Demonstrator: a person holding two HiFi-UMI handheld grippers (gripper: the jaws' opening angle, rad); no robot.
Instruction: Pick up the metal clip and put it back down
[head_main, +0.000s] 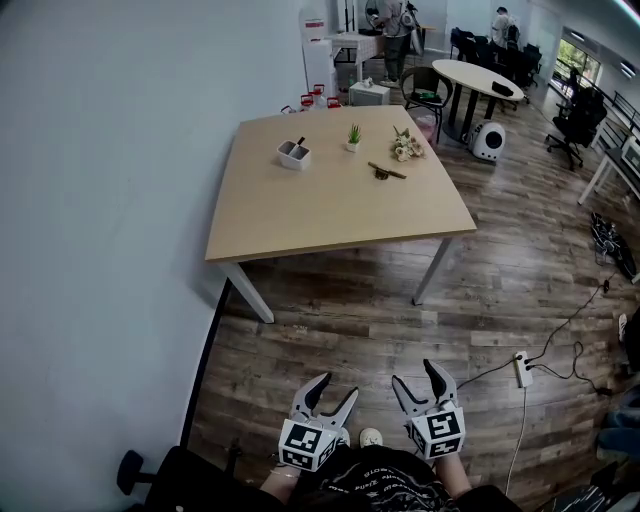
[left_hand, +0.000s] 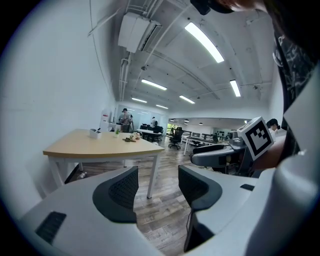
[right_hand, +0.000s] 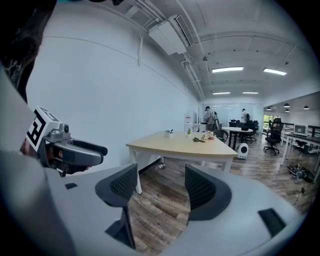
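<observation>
A dark, slender metal clip (head_main: 386, 172) lies on the far half of the light wooden table (head_main: 330, 215), well ahead of me; in the right gripper view the clip (right_hand: 198, 140) is a small dark shape on the tabletop. Both grippers hang low near my body, over the wooden floor and far short of the table. My left gripper (head_main: 337, 388) (left_hand: 157, 187) is open with only floor between its pads. My right gripper (head_main: 415, 375) (right_hand: 161, 187) is open too and holds nothing.
On the table stand a white holder (head_main: 293, 153), a small potted plant (head_main: 353, 136) and a bunch of flowers (head_main: 406, 146). A white wall runs along the left. A power strip (head_main: 521, 368) with cables lies on the floor at right. A round table (head_main: 480, 78) and chairs stand farther back.
</observation>
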